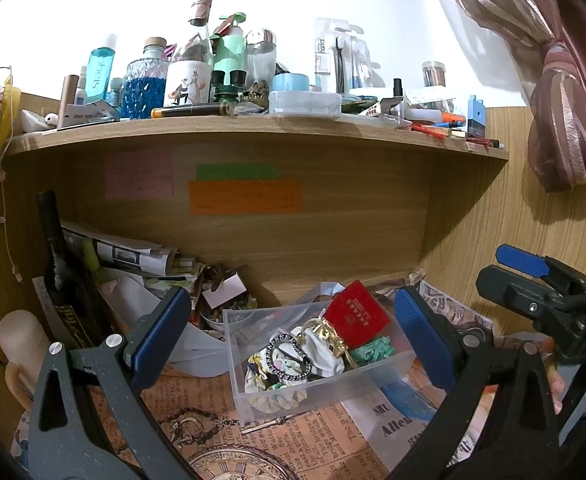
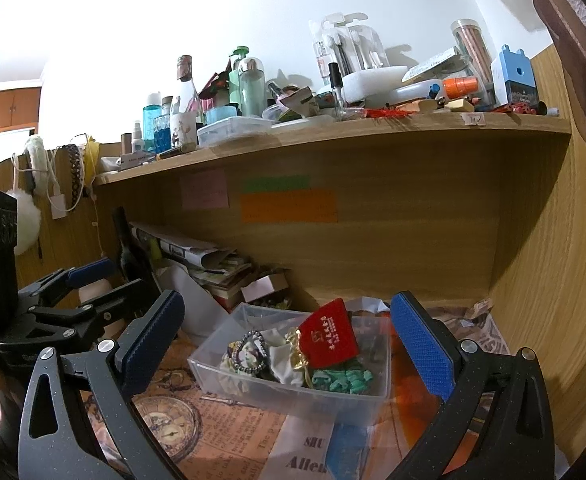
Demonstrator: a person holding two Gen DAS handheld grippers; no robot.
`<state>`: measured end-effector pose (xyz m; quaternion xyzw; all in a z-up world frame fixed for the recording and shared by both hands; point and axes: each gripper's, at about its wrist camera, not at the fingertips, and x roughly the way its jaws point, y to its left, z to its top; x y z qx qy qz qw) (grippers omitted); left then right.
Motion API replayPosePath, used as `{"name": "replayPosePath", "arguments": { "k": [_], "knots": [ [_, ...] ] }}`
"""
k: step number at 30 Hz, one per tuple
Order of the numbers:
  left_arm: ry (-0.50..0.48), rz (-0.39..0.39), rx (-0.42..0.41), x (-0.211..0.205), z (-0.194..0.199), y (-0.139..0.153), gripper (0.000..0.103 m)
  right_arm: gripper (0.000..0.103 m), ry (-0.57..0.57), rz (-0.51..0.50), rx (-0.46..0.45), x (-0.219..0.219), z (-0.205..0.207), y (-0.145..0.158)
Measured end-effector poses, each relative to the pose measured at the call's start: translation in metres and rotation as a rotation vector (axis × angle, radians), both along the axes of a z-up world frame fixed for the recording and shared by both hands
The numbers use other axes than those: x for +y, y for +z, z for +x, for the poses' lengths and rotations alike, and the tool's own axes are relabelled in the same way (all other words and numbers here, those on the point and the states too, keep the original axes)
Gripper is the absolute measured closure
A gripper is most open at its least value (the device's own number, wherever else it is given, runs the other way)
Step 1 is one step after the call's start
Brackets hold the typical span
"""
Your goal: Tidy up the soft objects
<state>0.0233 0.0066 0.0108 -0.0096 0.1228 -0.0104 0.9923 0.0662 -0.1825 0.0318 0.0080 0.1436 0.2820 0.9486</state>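
A clear plastic box [image 1: 373, 376] [image 2: 229, 376] sits on the newspaper-print desk mat under the wooden shelf. It holds several soft things: a floral scrunchie [image 1: 271, 368] [image 2: 249, 354], a white cloth [image 1: 325, 354], a green scrunchie [image 1: 373, 350] [image 2: 343, 380], a gold piece and a red pouch [image 1: 359, 312] [image 2: 329, 338]. My left gripper [image 1: 293, 332] is open and empty, its pads on either side of the box. My right gripper [image 2: 289, 340] is open and empty, in front of the box. Each gripper also shows in the other's view, the right [image 1: 533, 276] and the left [image 2: 73, 292].
The wooden shelf [image 1: 253, 128] [image 2: 333, 132] above is crowded with bottles, jars and stationery. A dark bottle [image 1: 59, 264], folded papers [image 1: 133, 256] and a small box [image 1: 225, 288] lie at the back left. A pink curtain [image 1: 565, 120] hangs at the right.
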Motion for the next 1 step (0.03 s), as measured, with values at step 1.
{"name": "replayPosePath", "arguments": {
  "k": [1],
  "knots": [
    [0.000,-0.001,0.003,0.0000,0.0007,-0.0007,0.000,0.000,0.001,-0.002,0.002,0.0001,0.0010,-0.0007]
  ]
}}
